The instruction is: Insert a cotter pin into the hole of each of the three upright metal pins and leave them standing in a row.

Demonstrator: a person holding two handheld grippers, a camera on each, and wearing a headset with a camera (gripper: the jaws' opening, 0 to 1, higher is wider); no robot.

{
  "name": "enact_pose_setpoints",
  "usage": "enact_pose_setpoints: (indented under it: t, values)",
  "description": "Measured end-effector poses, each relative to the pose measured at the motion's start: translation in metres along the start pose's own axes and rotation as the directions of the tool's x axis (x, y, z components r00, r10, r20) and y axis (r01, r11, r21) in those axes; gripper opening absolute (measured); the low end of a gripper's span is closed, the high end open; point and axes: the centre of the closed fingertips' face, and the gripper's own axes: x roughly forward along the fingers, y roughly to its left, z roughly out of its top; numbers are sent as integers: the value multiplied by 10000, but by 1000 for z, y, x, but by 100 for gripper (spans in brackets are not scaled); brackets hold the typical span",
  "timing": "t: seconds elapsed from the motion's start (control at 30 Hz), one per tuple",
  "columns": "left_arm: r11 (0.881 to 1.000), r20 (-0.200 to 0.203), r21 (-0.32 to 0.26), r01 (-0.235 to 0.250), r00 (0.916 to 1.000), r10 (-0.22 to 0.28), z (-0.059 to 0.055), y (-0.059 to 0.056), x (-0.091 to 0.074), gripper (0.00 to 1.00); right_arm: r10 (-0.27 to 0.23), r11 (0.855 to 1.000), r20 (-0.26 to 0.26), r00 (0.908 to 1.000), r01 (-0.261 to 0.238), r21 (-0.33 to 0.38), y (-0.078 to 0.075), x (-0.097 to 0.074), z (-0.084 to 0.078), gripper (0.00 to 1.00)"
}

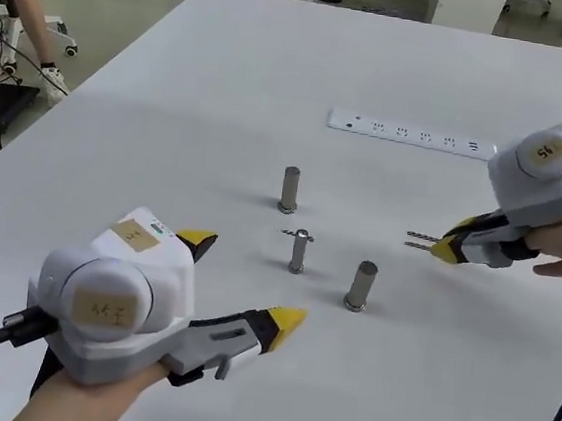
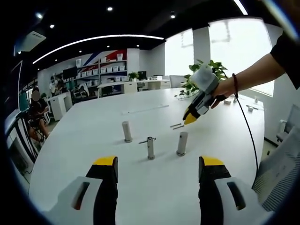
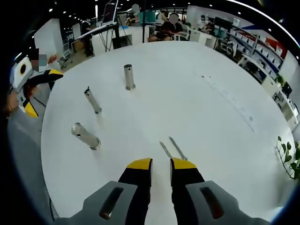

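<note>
- Right claw (image 1: 445, 250) clamped on cotter pin (image 1: 420, 241), legs aimed left at near-right metal pin (image 1: 361, 285), prob. for its hole.
- Middle metal pin (image 1: 299, 251) already fitted w/ one; far metal pin (image 1: 289, 189) bare.
- Left claw (image 1: 244, 278) open, empty, near-left.

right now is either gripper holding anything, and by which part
The right gripper is shut on a cotter pin, pinched at one end, its two legs sticking out past the tips. The left gripper is open and holds nothing.
</note>
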Motion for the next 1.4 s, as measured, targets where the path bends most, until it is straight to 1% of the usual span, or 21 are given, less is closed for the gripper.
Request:
enact_pose_setpoints:
  t: [0.07, 0.13, 0.2, 0.3, 0.37, 0.5, 0.53, 0.57, 0.77, 0.83, 0.9, 0.93, 0.97, 1.0, 1.1, 1.2, 1.23, 1.27, 1.3, 1.33, 1.4]
  values:
    - [10000, -12, -8, -31, 10000, 31, -1, 1, 0, 68, 58, 9999, -96, 9999, -59, -135, 0, 2, -1, 10]
    - [10000, -22, -39, -46, 10000, 46, -1, 2, 0, 68, 127, 9999, -277, 9995, -128, -49, -5, 10, -6, 10]
    - [10000, -35, -23, -64, 10000, 64, -1, 2, -1, 68, 174, 9997, -336, 9993, -180, -175, -4, 10, -7, 9]
    - [10000, -52, -34, -85, 10000, 84, -2, 3, -1, 67, 276, 9995, -484, 9984, -282, -127, -1, 11, -9, 8]
    - [9999, -136, -91, -84, 9999, 82, -4, 3, -1, 67, 296, 9994, -564, 9980, -304, -135, 0, 11, -10, 8]
    - [9999, -141, -122, -101, 9999, 99, -4, 3, -1, 66, 397, 9991, -504, 9979, -389, 154, 1, 10, -10, 7]
    - [9999, -133, -142, -94, 9999, 92, -4, 3, -1, 66, 419, 9991, -538, 9977, -414, 109, 1, 11, -10, 7]
    - [9998, -134, -166, -91, 9999, 89, -4, 3, -1, 66, 441, 9990, -580, 9973, -438, 55, -2, 12, -11, 7]
    - [9997, -152, -198, -111, 9998, 108, -5, 4, -2, 66, 496, 9984, -909, 9946, -518, -224, 0, 14, -13, 6]
    - [9998, -139, -179, -117, 9998, 115, -4, 4, -2, 66, 551, 9980, -1028, 9932, -578, -240, 0, 14, -14, 5]
    - [9998, -155, -182, -115, 9998, 112, -5, 4, -2, 65, 705, 9970, -1334, 9885, -740, -213, 2, 16, -18, 4]
    - [9997, -178, -188, -122, 9998, 118, -5, 4, -2, 65, 637, 9973, -1256, 9900, -679, -294, 0, 16, -15, 4]
    - [9997, -210, -190, -125, 9997, 121, -6, 4, -2, 65, 617, 9972, -1379, 9885, -669, -334, -1, 15, -17, 3]
    - [9997, -258, -220, -98, 9996, 92, -7, 3, -2, 65, 666, 9966, -1392, 9880, -725, -379, 0, 15, -17, 3]
    - [9998, -260, -193, -90, 9996, 85, -6, 3, -1, 64, 715, 9906, -1668, 9834, -896, -1036, 2, 17, -15, 1]
    - [9998, -232, -207, -72, 9997, 67, -6, 3, -1, 64, 722, 9879, -1882, 9795, -961, -1213, 3, 18, -14, 0]
    - [9998, -237, -197, -65, 9997, 60, -6, 2, -1, 64, 892, 9902, -1986, 9760, -1084, -881, -10, 29, -19, 0]
    - [9998, -243, -182, -61, 9997, 57, -6, 2, -1, 64, 896, 9903, -2033, 9750, -1090, -863, -14, 30, -20, 0]
    - [9999, -240, -160, -46, 9997, 42, -6, 2, -1, 64, 498, 9908, -2034, 9778, -741, -1135, -7, 23, -17, 0]
    - [9999, -248, -148, -44, 9997, 41, -6, 2, -1, 64, 367, 9906, -2042, 9782, -626, -1219, -6, 21, -16, 0]
    - [9999, -308, -111, -36, 9995, 33, -7, 2, -1, 63, 449, 9920, -2021, 9783, -675, -1067, -1, 18, -16, 0]
